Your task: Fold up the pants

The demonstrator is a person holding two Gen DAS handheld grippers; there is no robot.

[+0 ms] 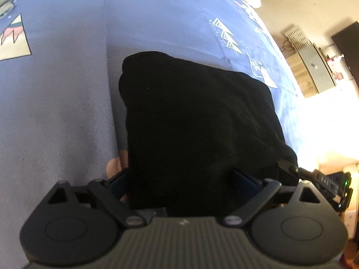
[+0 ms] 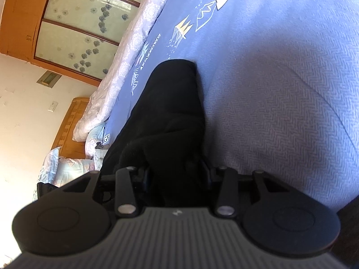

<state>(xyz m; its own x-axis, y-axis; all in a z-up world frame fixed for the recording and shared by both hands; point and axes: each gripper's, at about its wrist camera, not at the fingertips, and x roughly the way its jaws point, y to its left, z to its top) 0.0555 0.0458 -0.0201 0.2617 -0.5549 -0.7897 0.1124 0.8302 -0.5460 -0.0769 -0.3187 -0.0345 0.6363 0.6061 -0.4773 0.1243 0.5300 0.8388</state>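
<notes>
Black pants [image 1: 197, 121] on bed [image 1: 56, 112]: soft, limp, light. Left jaws wide around 6 o'clock edge, grip unclear; right jaws seemingly pinching bunched cloth. Best held at edges.

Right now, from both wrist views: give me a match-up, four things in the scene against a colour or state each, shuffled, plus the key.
Things:
1. pants
2. bedsheet
3. wardrobe
4. quilt

Colour or state:
A. orange wood frame with flower-patterned panels
B. black, bunched, lying between both grippers' fingers
C. blue, printed with mountain and triangle designs
D. pale, floral, lying along the far edge of the bed

Pairs: 1-B, 2-C, 3-A, 4-D
</notes>
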